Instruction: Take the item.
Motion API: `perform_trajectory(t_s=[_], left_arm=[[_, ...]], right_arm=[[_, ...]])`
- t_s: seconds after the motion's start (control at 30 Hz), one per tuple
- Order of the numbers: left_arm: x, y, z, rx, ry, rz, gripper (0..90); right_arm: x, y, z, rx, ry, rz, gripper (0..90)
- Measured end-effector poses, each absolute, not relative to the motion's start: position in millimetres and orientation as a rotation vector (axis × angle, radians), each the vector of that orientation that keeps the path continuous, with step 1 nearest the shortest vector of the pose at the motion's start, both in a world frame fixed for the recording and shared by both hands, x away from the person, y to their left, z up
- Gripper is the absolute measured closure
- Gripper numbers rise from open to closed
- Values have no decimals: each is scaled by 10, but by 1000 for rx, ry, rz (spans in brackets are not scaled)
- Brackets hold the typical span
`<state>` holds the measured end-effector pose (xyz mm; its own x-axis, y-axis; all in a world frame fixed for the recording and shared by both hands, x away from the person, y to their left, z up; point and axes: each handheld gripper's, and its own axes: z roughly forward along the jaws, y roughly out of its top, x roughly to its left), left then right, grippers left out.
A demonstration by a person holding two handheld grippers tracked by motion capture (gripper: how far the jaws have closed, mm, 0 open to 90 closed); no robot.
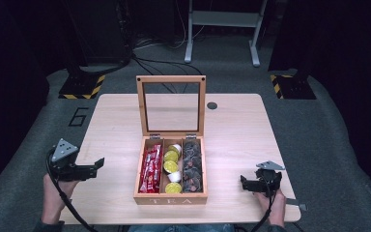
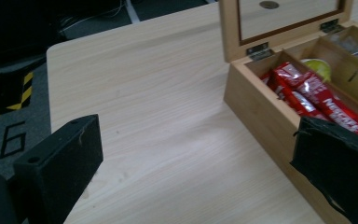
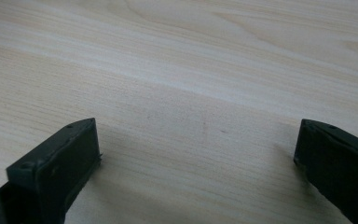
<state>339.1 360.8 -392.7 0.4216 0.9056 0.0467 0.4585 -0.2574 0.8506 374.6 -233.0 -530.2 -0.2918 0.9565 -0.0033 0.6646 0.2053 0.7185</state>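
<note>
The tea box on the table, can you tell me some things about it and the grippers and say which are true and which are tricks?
1. The tea box has its lid standing open. True.
2. The red packets lie in the right compartment. False: they lie in the left one.
3. The left gripper holds a red packet. False: it is open, holding nothing.
4. The right gripper is open above the bare table. True.
</note>
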Motion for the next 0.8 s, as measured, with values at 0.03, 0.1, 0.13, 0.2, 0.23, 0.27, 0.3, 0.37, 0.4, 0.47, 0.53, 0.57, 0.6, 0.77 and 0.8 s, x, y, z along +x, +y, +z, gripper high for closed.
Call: perform_trajectory(t_s=[0.03,0.1,0.13,0.2,0.23,0.27,0.3,0.37,0.4,0.47,0.53,0.57,0.6,0.77,0.8], left_arm=[[3378,3533,-3897,1884,1144,709,16],[3380,3452,-3877,1897,1127,702,17],[3387,3410,-3871,1905,1118,700,18],[3392,3365,-3867,1911,1111,697,18],[3409,3277,-3872,1920,1097,690,23],[3409,3277,-3872,1920,1097,690,30],[3421,3232,-3882,1924,1091,685,33],[3469,3100,-3953,1945,1081,656,35],[3469,3100,-3953,1945,1081,656,37],[3502,3024,-4013,1951,1074,640,40],[3541,2961,-4068,1953,1077,626,44],[3565,2920,-4104,1957,1082,610,44],[3576,2897,-4123,1966,1083,599,45],[3624,2702,-4260,1990,1072,540,56],[3624,2702,-4260,1990,1072,540,58]], right_arm=[[3746,-2330,-5302,1503,2034,859,0],[3746,-2330,-5302,1503,2034,859,0],[3746,-2331,-5301,1503,2035,858,0],[3746,-2330,-5302,1502,2034,859,0],[3746,-2330,-5302,1503,2033,859,0],[3746,-2330,-5302,1503,2033,859,0],[3746,-2330,-5302,1503,2034,859,0],[3747,-2330,-5302,1503,2033,859,0],[3747,-2330,-5302,1503,2034,859,0],[3747,-2330,-5302,1503,2034,859,0],[3747,-2331,-5302,1503,2034,859,0],[3748,-2330,-5302,1503,2033,859,0],[3747,-2330,-5302,1503,2033,859,0],[3746,-2331,-5302,1506,2032,858,0],[3746,-2331,-5302,1506,2032,858,0]])
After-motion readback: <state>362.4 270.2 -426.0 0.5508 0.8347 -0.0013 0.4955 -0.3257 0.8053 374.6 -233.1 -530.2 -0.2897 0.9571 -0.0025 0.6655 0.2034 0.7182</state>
